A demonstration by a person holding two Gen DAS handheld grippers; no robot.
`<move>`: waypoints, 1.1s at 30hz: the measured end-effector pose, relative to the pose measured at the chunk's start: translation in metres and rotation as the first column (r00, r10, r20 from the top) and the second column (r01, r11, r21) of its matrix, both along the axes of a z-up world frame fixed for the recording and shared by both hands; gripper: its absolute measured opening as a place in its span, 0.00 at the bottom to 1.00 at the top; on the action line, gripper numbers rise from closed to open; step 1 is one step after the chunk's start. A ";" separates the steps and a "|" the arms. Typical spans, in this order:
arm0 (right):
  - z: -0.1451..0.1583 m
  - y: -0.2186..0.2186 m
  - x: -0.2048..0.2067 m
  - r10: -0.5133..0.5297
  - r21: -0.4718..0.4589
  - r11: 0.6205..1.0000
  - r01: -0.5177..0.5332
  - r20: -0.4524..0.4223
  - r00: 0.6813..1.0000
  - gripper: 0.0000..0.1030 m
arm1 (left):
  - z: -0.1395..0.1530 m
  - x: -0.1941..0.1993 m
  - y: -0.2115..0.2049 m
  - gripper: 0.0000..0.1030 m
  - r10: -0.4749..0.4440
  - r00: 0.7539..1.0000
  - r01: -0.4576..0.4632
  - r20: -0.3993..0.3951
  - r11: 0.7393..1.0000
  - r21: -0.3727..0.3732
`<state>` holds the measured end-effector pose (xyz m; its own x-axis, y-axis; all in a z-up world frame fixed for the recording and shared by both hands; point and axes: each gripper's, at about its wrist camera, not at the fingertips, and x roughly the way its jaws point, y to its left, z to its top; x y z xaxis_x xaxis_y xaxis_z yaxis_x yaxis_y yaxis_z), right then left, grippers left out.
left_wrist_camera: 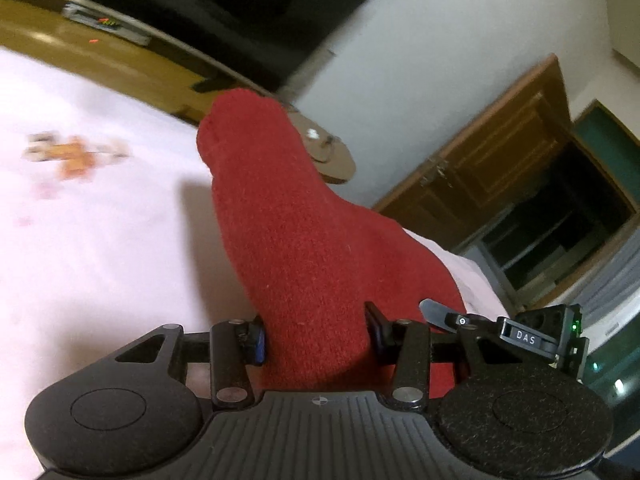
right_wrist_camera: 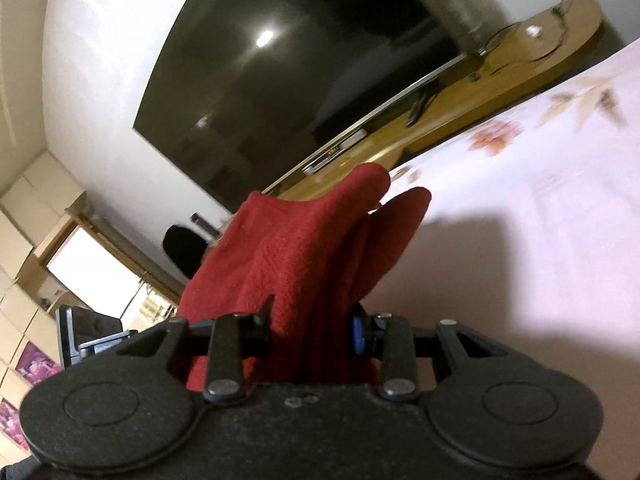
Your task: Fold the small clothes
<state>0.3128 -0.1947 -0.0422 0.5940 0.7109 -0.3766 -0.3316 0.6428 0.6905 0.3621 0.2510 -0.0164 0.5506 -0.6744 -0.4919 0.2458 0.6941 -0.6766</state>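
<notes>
Two grippers are mine, and both pinch the same red sock (left_wrist_camera: 296, 248). My left gripper (left_wrist_camera: 316, 338) has its jaws pressed on the wide end of it. My right gripper (right_wrist_camera: 310, 326) squeezes a bunched part, with folds of red cloth (right_wrist_camera: 296, 248) packed between its jaws.

The sock is up in the air, above the bed (left_wrist_camera: 92, 240). The bed has a pale pink sheet with small orange flowers (left_wrist_camera: 74, 156). The sock's shadow falls on the sheet.

In the left view the bed's far edge runs just behind the sock, and there is lots of bare sheet to the left. Past the edge is a wooden shelf (left_wrist_camera: 132, 76), a big dark TV (right_wrist_camera: 304, 72) and a brown door (left_wrist_camera: 500, 160). In the right view the open sheet (right_wrist_camera: 520, 260) lies to the right.

The sock's long side points away from my left gripper, toward the TV wall. Its narrow rounded tip is the far end. In the right view two floppy ends stick out forward the same way.
</notes>
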 end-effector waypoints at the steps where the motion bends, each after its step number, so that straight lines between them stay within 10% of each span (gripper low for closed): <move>1: -0.002 0.013 0.002 0.017 0.006 1.000 -0.017 -0.004 1.000 0.33 | -0.003 -0.003 0.012 0.44 0.011 1.000 -0.011 -0.009 1.000 0.001; 10: -0.042 0.084 0.016 0.105 0.004 0.994 -0.105 -0.104 0.989 0.33 | -0.061 -0.024 0.085 0.52 0.093 0.987 -0.089 -0.132 0.995 0.040; 13: -0.071 0.081 0.024 0.059 -0.013 0.998 -0.063 -0.193 0.979 0.32 | -0.079 -0.032 0.100 0.53 0.136 0.982 -0.146 -0.134 0.987 -0.066; 24: -0.053 0.078 0.020 0.031 -0.073 0.996 -0.046 -0.195 0.980 0.40 | -0.053 -0.038 0.094 0.67 0.187 0.979 -0.179 -0.083 0.979 0.096; 29: -0.020 0.067 0.004 -0.060 -0.150 0.987 0.053 -0.047 0.997 0.31 | -0.007 -0.043 0.104 0.68 0.292 0.953 -0.302 0.084 0.944 0.136; 33: 0.005 0.093 0.011 -0.042 -0.226 0.972 0.059 0.078 0.996 0.22 | 0.008 -0.023 0.070 0.60 0.205 0.966 -0.233 0.158 0.953 0.192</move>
